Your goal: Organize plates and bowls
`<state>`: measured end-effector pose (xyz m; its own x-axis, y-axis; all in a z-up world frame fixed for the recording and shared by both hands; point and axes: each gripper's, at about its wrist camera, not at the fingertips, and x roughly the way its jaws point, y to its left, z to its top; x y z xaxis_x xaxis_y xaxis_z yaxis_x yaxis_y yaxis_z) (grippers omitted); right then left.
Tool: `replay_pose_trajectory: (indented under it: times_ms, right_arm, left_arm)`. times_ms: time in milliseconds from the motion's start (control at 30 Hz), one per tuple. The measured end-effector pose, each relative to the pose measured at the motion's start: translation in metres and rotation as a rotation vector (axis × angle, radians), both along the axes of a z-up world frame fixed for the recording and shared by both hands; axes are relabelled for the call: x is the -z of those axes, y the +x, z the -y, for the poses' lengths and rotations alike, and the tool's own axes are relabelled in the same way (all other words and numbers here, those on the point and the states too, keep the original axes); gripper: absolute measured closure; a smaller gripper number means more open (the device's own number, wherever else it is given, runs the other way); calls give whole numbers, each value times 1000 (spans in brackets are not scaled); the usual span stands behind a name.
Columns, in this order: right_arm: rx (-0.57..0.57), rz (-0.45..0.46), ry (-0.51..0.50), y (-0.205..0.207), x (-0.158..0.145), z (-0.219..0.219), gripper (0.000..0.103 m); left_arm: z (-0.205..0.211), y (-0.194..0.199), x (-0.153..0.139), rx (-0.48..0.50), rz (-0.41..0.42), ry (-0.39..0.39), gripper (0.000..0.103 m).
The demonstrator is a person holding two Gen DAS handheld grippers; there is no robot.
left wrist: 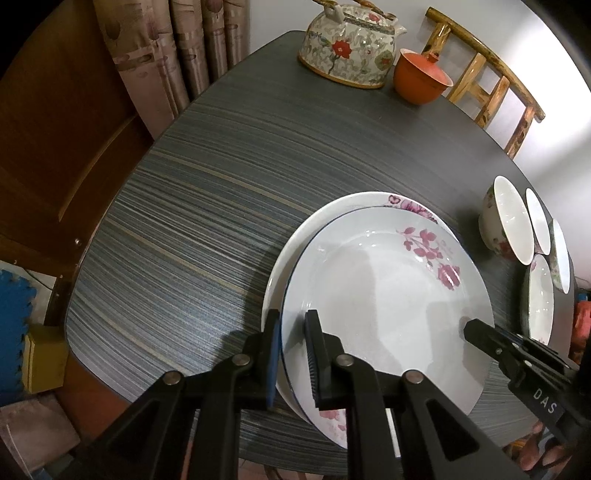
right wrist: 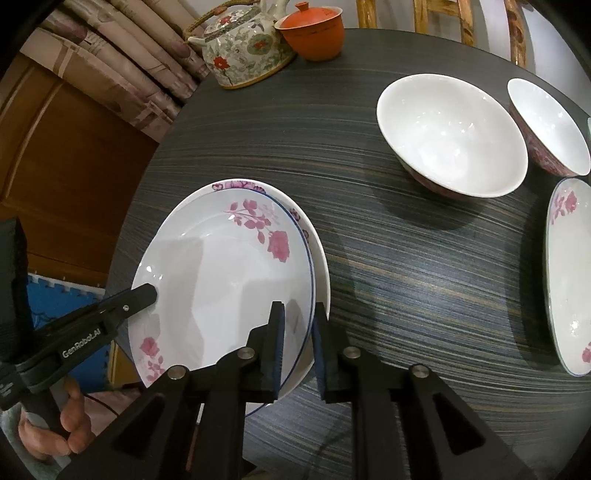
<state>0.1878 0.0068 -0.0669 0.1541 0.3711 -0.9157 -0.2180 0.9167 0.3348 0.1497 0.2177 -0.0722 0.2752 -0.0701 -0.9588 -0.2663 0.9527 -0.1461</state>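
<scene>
The left gripper [left wrist: 293, 354] straddles the near-left rim of the top plate [left wrist: 384, 295] — one finger outside, one inside, pads pressed to the rim, so it is clamped on that plate. The right gripper [right wrist: 297, 345] does the same at the opposite rim of the top plate [right wrist: 221, 284], its jaws closed on the blue-lined edge. That flowered plate sits stacked on a lower plate [right wrist: 321, 254], slightly off-centre, near the front-left of the dark striped table [right wrist: 406, 258]. To the right stand two white bowls — a large bowl [right wrist: 452, 134] and a smaller bowl [right wrist: 550, 125] — with another plate [right wrist: 570, 273] just before them. At the far edge are a floral teapot [right wrist: 245, 51] and an orange lidded cup [right wrist: 312, 33].
</scene>
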Motion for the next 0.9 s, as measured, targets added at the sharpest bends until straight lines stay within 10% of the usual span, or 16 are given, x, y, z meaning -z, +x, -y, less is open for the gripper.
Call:
replay_pose_trajectory:
  times_ms: [900]
  right_arm:
    - [-83,31,-42,-11,-13,-1,83]
  left_arm:
    - [19,-1,-21,22,77,202,83]
